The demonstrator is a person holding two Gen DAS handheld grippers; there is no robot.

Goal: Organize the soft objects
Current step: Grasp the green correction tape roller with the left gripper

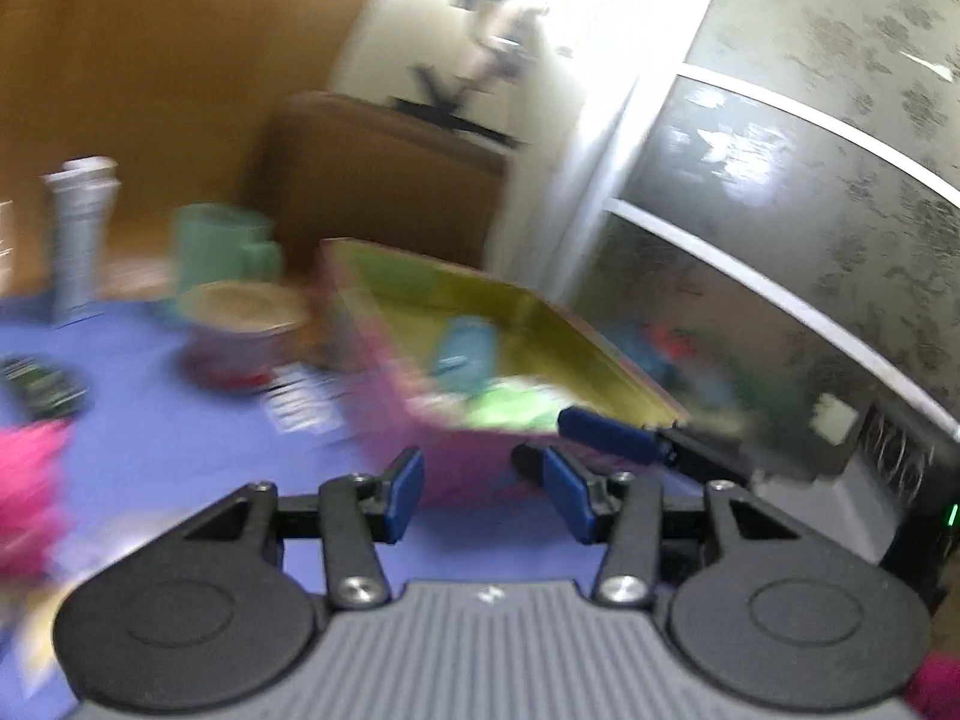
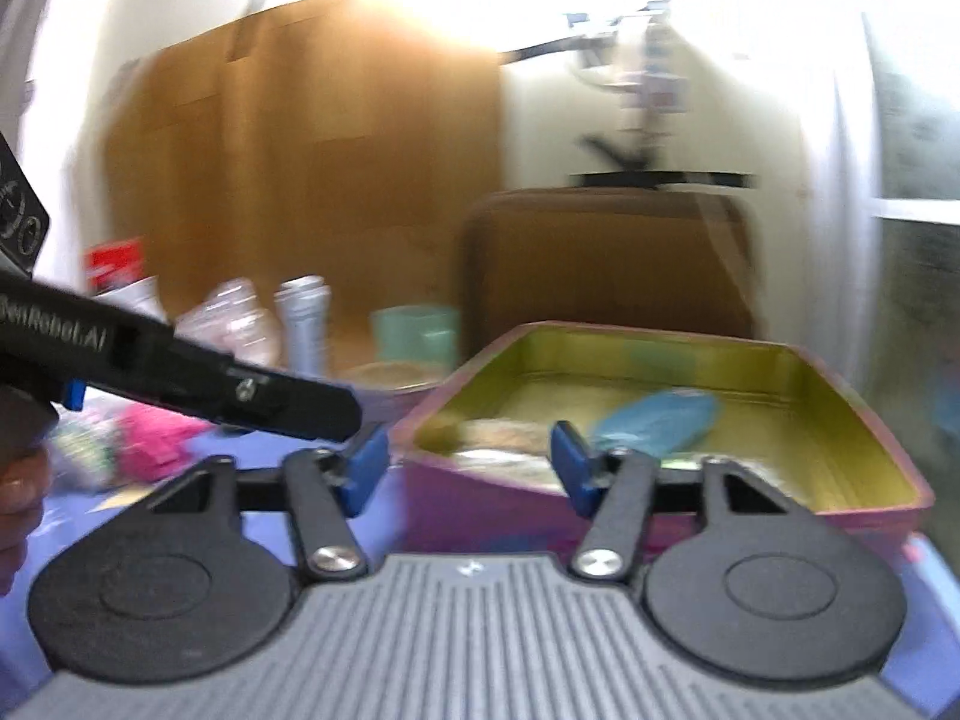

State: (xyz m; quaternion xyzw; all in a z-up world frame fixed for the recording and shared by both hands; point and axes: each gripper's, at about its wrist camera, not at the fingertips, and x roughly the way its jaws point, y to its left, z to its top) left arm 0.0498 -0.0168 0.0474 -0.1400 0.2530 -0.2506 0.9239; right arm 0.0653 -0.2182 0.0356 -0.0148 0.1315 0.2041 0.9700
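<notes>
A pink box with a yellow-green inside point(image 1: 420, 420) point(image 2: 870, 438) stands on the blue table. In it lie a blue soft item point(image 1: 465, 351) point(image 2: 654, 420), a green one point(image 1: 516, 405) and a pale one point(image 2: 498, 435). A pink fluffy item point(image 1: 27, 492) point(image 2: 153, 441) lies on the table to the left. My left gripper point(image 1: 480, 489) is open and empty just before the box's near wall. My right gripper point(image 2: 468, 462) is open and empty at the box's near left corner. The left gripper's body point(image 2: 180, 372) crosses the right wrist view.
A teal mug point(image 1: 222, 246) point(image 2: 417, 333), a bowl point(image 1: 246, 318), a grey bottle point(image 1: 81, 234) point(image 2: 306, 324), clear plastic bottles point(image 2: 237, 324) and a dark object point(image 1: 42, 387) stand behind and to the left. A brown chair point(image 2: 606, 258) and a patterned glass door point(image 1: 780, 228) lie beyond.
</notes>
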